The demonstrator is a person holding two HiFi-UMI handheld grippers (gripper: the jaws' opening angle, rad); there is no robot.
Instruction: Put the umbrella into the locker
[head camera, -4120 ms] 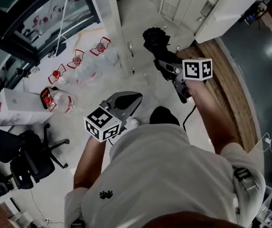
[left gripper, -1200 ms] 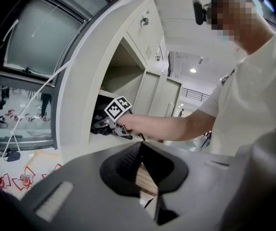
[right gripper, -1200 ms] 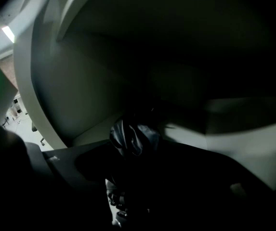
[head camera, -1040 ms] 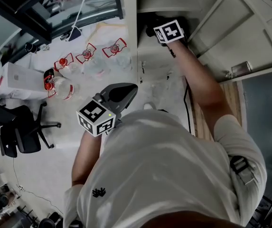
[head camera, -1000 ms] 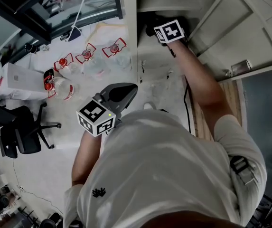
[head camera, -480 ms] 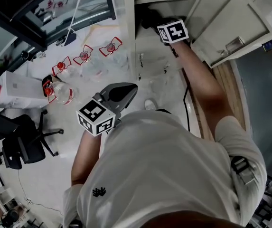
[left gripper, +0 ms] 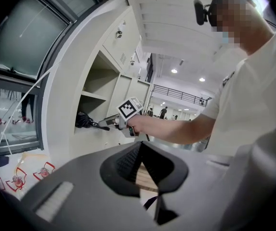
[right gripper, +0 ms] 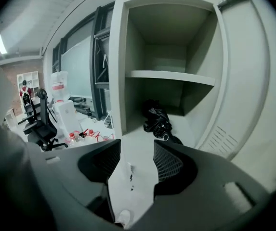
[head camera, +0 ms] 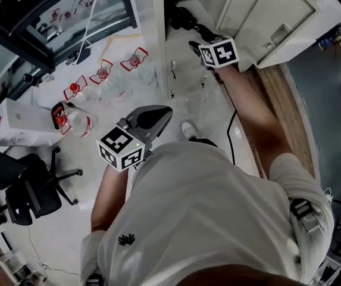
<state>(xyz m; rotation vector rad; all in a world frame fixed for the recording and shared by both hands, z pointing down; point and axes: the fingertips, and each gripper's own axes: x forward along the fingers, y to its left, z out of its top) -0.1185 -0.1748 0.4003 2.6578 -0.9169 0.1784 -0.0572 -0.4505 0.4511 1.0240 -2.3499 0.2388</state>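
The black folded umbrella [right gripper: 158,119] lies on the floor of the locker's [right gripper: 203,105] lower compartment, under the shelf. The head view shows the umbrella [head camera: 181,18] just inside the opening, and the left gripper view shows the umbrella [left gripper: 84,121] too. My right gripper [right gripper: 137,148] is outside the opening, a short way back from the umbrella. Its jaws are closing with nothing between them. In the head view the right gripper [head camera: 194,43] points at the locker. My left gripper [head camera: 160,113] hangs by my chest, shut and empty, and the left gripper [left gripper: 140,146] faces the locker from the side.
The locker door [head camera: 277,16] stands swung out to the right. Red-capped bottles [head camera: 102,73] and a white box [head camera: 21,121] sit on the floor at left, with an office chair [head camera: 21,189] nearer me. A cable [head camera: 232,130] runs along the floor.
The right gripper carried the umbrella, put it in the locker, and has now drawn back out without it. The left gripper has barely shifted.
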